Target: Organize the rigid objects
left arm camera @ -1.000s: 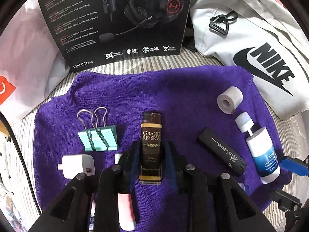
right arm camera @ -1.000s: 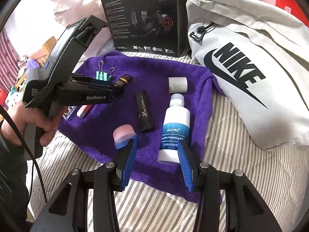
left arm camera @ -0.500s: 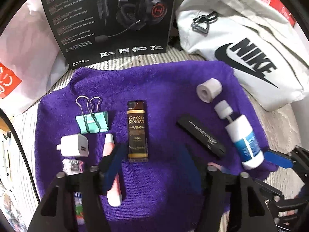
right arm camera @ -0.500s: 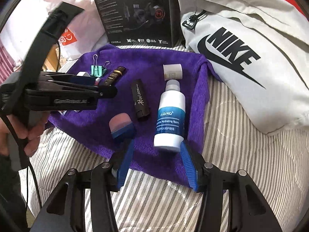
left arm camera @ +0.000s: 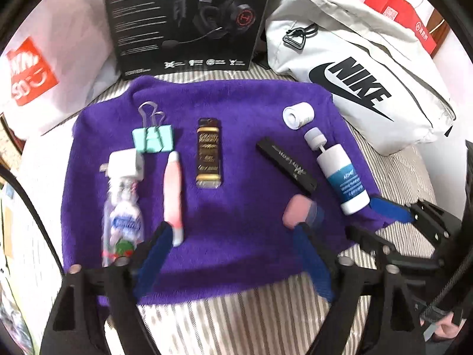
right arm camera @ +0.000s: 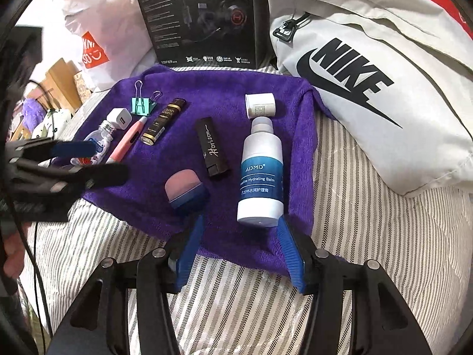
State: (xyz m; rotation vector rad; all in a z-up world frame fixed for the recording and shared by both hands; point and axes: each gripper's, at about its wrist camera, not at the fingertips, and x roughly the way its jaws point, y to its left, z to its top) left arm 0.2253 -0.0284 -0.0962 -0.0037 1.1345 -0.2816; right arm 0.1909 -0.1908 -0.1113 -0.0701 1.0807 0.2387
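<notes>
- Left gripper (left arm camera: 233, 254): jaws spread, empty, at towel's (left arm camera: 236, 100) 6 o'clock.
- Right gripper (right arm camera: 241, 247): jaws spread, bottle (right arm camera: 260, 174) ahead.
- Risk: round bottle may roll off the soft towel if nudged.

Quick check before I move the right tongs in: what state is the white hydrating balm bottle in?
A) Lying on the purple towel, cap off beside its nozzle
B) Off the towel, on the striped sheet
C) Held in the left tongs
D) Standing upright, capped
A: the balm bottle lies flat on the purple towel, its white cap loose just past the bare nozzle; the right tongs gape open and empty short of its base.
</notes>
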